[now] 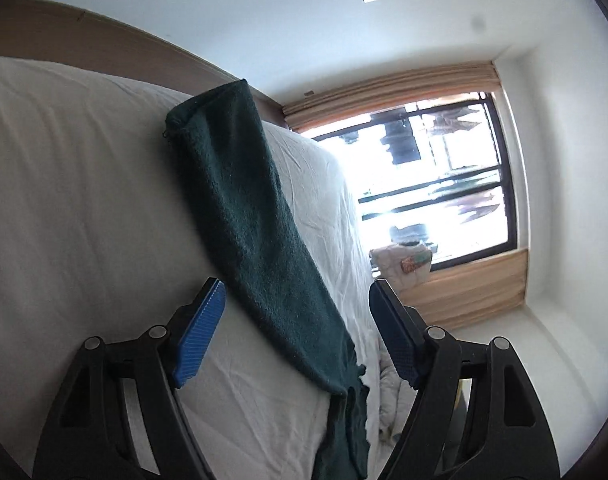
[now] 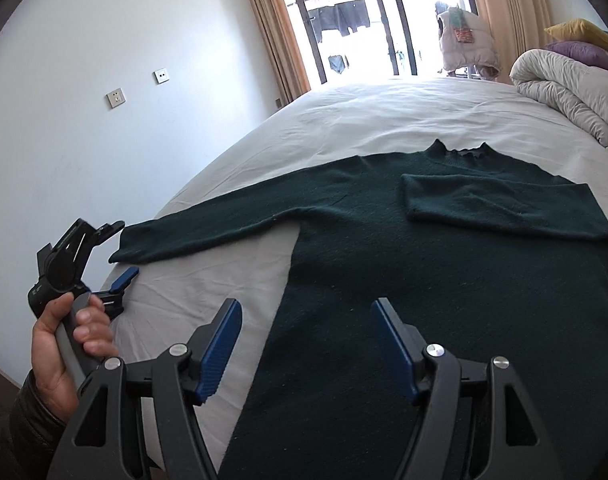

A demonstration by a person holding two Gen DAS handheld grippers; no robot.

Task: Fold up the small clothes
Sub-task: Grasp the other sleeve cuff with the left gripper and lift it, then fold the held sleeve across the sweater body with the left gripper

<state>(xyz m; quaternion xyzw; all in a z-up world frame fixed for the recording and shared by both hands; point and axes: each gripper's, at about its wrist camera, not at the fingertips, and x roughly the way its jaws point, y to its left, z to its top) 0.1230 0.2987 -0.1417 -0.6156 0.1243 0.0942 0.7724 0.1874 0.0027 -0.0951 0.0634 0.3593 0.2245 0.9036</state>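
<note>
The right claw hangs released over the lower body of a dark green sweater, its blue pads spread wide and gripping nothing; one pad sits above the bare sheet just beside the sweater's side edge, the other above the knit. The sweater lies flat on a bed covered in a pale sheet, neck toward the window. Its right-hand sleeve is folded across the chest, while the other sleeve stretches straight out to the bed's edge.

At that cuff waits the left claw, held by a hand low at the frame's left. Its jaws are parted, one to each side of the cuff end, and whether they touch the cloth cannot be told. In the left wrist view the same left claw is plainly released, blue pads wide apart, with the outstretched sleeve running away between them along the sheet.

Farther out, a rolled white duvet lies at the bed's far right with yellow and purple pillows behind it. Tan curtains frame a bright window, and two wall sockets sit on the white wall.
</note>
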